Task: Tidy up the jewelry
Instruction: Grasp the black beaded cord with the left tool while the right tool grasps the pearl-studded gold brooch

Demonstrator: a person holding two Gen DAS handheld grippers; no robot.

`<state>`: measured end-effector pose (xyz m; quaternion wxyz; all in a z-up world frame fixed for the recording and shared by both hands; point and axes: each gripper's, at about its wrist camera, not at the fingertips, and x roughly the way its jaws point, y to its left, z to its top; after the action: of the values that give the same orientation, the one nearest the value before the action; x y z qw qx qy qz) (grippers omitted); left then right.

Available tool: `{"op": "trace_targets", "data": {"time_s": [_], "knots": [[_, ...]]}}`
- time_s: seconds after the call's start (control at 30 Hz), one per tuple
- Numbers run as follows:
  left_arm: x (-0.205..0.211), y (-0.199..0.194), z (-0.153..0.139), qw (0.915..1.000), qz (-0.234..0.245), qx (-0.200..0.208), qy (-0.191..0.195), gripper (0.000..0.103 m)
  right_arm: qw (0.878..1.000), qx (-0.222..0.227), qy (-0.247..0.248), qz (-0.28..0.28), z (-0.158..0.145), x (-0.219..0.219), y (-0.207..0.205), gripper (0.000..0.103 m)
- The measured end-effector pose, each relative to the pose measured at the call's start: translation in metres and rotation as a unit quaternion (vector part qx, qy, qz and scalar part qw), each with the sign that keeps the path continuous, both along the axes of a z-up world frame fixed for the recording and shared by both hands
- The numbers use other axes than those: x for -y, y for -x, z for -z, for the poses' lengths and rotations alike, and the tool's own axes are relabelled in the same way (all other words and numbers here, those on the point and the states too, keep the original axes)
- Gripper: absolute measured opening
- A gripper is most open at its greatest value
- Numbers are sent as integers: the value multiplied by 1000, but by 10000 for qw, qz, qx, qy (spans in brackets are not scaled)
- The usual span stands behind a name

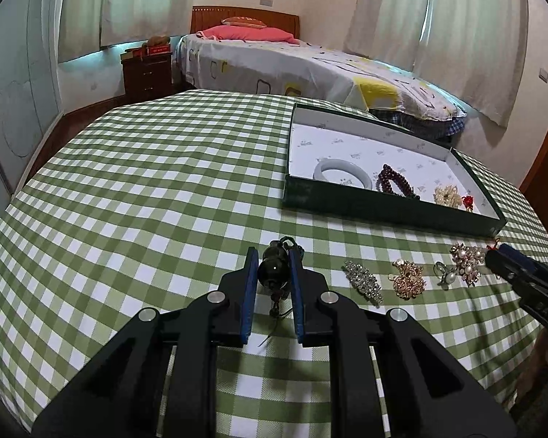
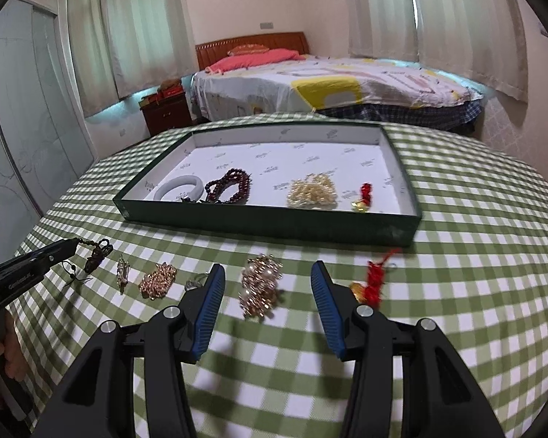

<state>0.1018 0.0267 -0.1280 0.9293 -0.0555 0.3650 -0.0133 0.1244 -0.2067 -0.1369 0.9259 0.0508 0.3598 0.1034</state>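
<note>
My left gripper (image 1: 273, 268) is shut on a dark bead pendant with a cord (image 1: 274, 272), held just above the green checked cloth; it also shows in the right wrist view (image 2: 96, 257). My right gripper (image 2: 267, 284) is open, its jaws on either side of a pearl-and-gold brooch (image 2: 258, 288) lying on the cloth. A green tray (image 2: 266, 224) with a white lining holds a white bangle (image 2: 179, 188), a dark red bead bracelet (image 2: 230, 190), a pearl cluster (image 2: 312, 191) and a red charm (image 2: 363, 197).
On the cloth lie a silver brooch (image 1: 363, 281), a gold brooch (image 1: 407, 279), a small ring piece (image 1: 442, 273) and a red tassel charm (image 2: 374, 284). A bed (image 2: 328, 84) and a nightstand (image 2: 166, 111) stand beyond the table.
</note>
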Motion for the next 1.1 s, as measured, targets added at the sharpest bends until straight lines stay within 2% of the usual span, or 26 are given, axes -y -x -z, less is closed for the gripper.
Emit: {"op": "trace_targets", "data": {"time_s": [0.2, 0.37, 0.43, 0.8, 1.1], "knots": [[-1, -5, 1, 10000, -20, -4, 46, 17, 9992, -390, 66, -55, 11, -8, -19, 49], [-4, -7, 5, 9999, -83, -65, 77, 17, 9981, -556, 220, -163, 21, -16, -22, 27], [-4, -8, 7, 9999, -89, -70, 80, 17, 9979, -549, 252, -215, 21, -17, -21, 25], [4, -5, 2, 10000, 1, 31, 82, 17, 9990, -249, 293, -213, 15, -12, -6, 23], [6, 0, -15, 9996, 23, 227, 148, 17, 9996, -78, 226, -179, 4, -7, 2, 23]]}}
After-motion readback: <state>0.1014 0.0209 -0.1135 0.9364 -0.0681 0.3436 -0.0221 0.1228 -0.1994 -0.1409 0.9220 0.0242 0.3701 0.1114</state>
